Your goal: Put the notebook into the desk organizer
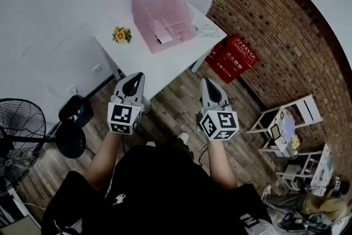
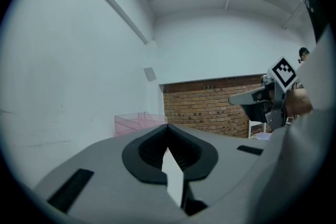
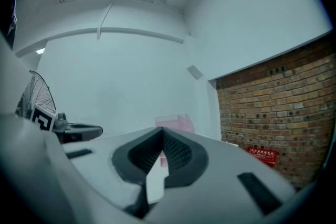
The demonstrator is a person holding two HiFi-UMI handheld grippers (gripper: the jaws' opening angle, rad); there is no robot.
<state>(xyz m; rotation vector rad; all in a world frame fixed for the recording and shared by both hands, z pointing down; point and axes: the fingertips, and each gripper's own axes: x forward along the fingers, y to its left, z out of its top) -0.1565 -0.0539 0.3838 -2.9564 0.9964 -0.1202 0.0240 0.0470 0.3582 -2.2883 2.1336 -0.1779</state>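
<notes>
A pink see-through desk organizer (image 1: 163, 16) stands on a white table (image 1: 140, 60); it also shows far off as the organizer (image 2: 137, 122) and the organizer (image 3: 175, 123) in the two gripper views. Something pale and flat (image 1: 163, 32) sits inside it. A small white flat item (image 1: 206, 30), possibly the notebook, lies on the table just right of the organizer. My left gripper (image 1: 136, 75) (image 2: 167, 126) and right gripper (image 1: 207, 81) (image 3: 162, 129) are held level in front of the table, well short of it. Both are shut with nothing between the tips.
A small orange flower bunch (image 1: 121, 34) sits on the table's left part. A red box (image 1: 234, 58) stands on the wooden floor by the brick wall (image 1: 286, 36). A black fan (image 1: 19, 137) is at the left, white chairs (image 1: 286, 124) at the right.
</notes>
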